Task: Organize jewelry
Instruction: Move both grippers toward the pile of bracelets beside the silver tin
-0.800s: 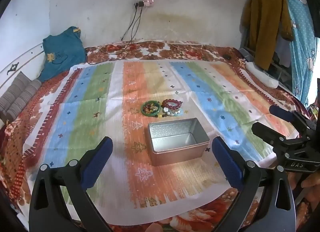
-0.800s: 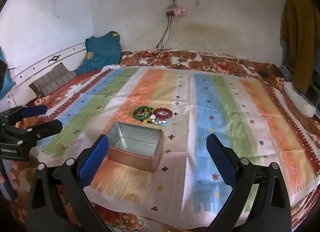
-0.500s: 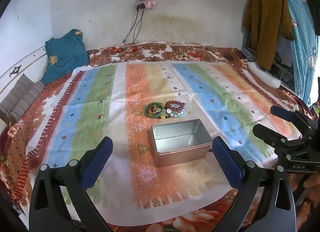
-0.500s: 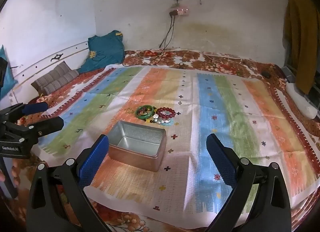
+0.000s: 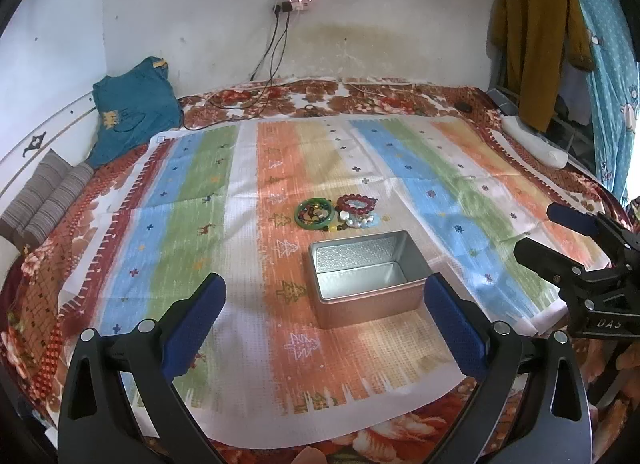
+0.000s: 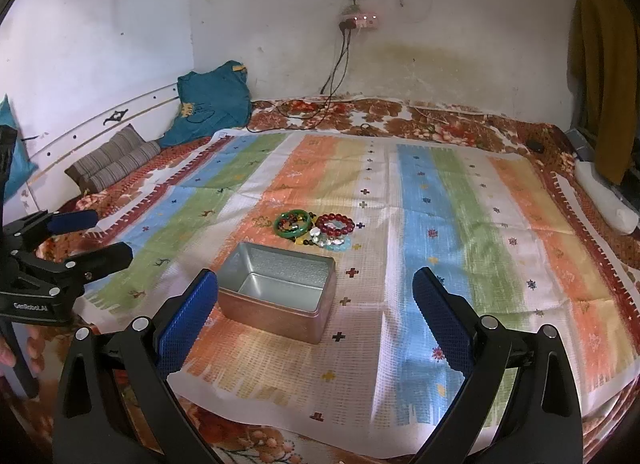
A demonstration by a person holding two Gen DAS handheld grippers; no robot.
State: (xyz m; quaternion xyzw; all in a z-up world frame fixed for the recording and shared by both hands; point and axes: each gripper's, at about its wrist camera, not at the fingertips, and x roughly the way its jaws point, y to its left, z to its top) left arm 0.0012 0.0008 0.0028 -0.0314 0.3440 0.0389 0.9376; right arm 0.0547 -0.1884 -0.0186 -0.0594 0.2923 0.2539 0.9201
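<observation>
An open, empty metal tin [image 5: 366,278] [image 6: 280,296] stands on the striped cloth [image 5: 200,224]. Just beyond it lies a small heap of jewelry: a green bangle [image 5: 314,214] [image 6: 292,223], a red bead bracelet [image 5: 357,204] [image 6: 335,223], and pale and light-blue beads [image 5: 360,221] [image 6: 334,241]. My left gripper [image 5: 324,316] is open and empty, in front of the tin. My right gripper [image 6: 316,312] is open and empty, near the tin's right front. Each gripper also shows in the other's view, the right one [image 5: 560,240] and the left one [image 6: 92,238].
The cloth covers a bed with a floral sheet [image 5: 360,92]. A teal garment [image 5: 132,112] and a striped cushion [image 5: 44,196] lie at far left. Cables [image 5: 276,56] hang from a wall socket. Clothes [image 5: 536,48] hang at right, by a white bolster [image 5: 536,144].
Both grippers have drawn back and risen a little, so the tin and jewelry sit lower and smaller in view. Both stay open and empty.
</observation>
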